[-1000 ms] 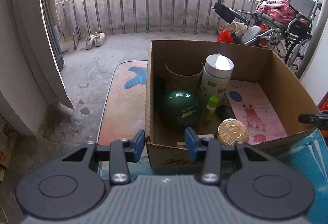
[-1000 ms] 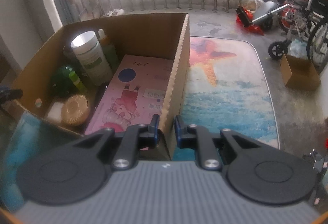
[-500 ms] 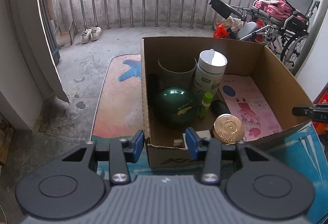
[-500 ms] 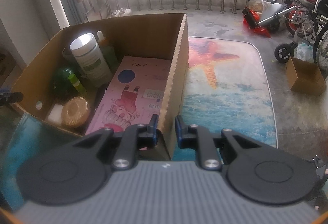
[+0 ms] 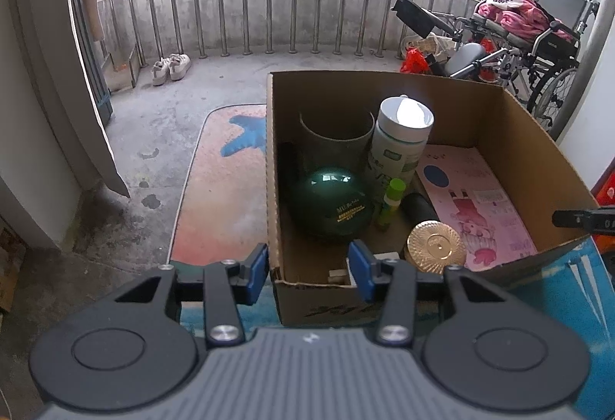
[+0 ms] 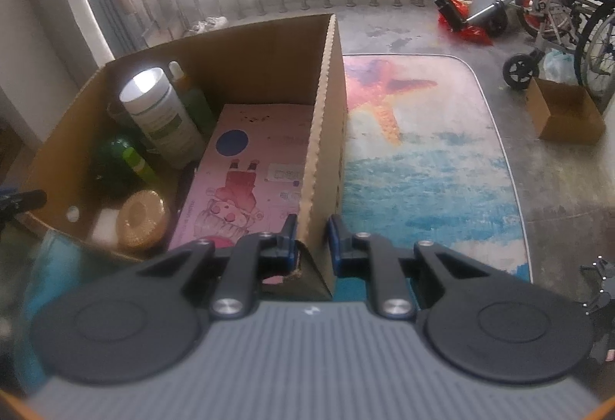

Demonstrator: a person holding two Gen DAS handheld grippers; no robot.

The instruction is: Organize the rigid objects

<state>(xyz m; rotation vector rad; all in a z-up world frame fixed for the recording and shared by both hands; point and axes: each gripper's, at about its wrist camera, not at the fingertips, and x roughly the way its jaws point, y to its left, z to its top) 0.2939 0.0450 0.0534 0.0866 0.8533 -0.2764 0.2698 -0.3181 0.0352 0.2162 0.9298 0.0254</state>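
An open cardboard box (image 5: 461, 105) stands on a starfish mat. It holds a green ball (image 5: 332, 203), a white bottle (image 5: 399, 139), a small yellow-green tube (image 5: 392, 197), a gold round lid (image 5: 436, 247), a dark cup (image 5: 336, 147) and a flat pink pack (image 5: 480, 197). My left gripper (image 5: 307, 266) is open and straddles the box's near left corner, one pad outside the side wall and one over the front wall. My right gripper (image 6: 313, 243) is shut on the box's right wall (image 6: 330, 112), one pad on each side of the cardboard.
The starfish mat (image 6: 423, 151) spreads to the right of the box. A small empty carton (image 6: 565, 112) sits at its far right edge. Wheelchairs (image 5: 538, 32) stand at the back right, shoes (image 5: 171, 66) by the railing, and a wall closes off the left.
The left jaws stand slightly wider around the box corner. The right wrist view has tilted a little, with the same grip on the wall.
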